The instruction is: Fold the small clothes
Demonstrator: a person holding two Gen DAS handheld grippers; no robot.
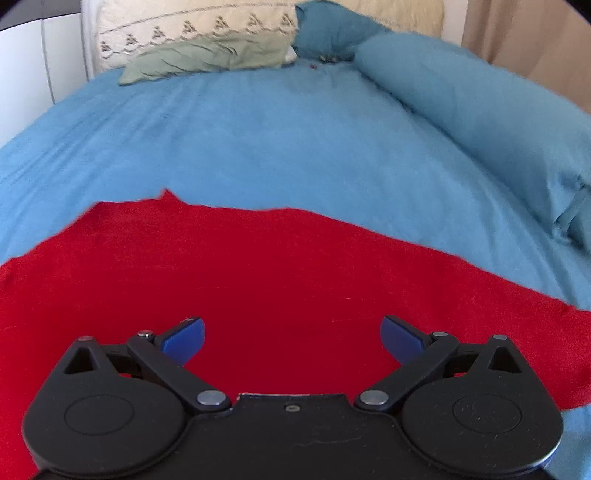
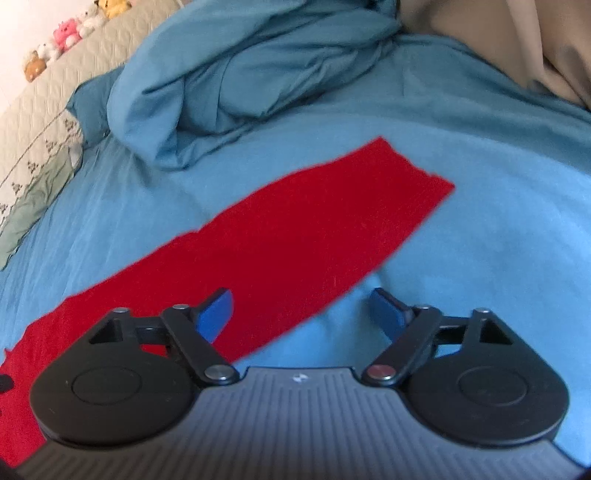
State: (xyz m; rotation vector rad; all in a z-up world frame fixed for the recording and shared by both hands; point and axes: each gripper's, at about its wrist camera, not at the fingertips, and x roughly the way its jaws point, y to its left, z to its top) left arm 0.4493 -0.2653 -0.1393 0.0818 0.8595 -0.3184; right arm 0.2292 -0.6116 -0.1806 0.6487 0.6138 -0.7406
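Observation:
A red cloth (image 1: 258, 277) lies flat on a blue bed sheet (image 1: 258, 140). In the left wrist view it fills the lower half under my left gripper (image 1: 291, 339), which is open and empty above it. In the right wrist view the red cloth (image 2: 295, 229) runs as a long band from lower left to upper right. My right gripper (image 2: 301, 314) is open and empty, its left finger (image 2: 216, 315) over the cloth's near edge and its right finger (image 2: 386, 312) over bare sheet.
A bunched blue duvet (image 2: 251, 81) lies beyond the cloth; it shows as a long roll in the left wrist view (image 1: 461, 107). A green pillow (image 1: 207, 59) and patterned cream pillow (image 1: 192, 26) sit at the bed's head. Stuffed toys (image 2: 66, 33) line the far left.

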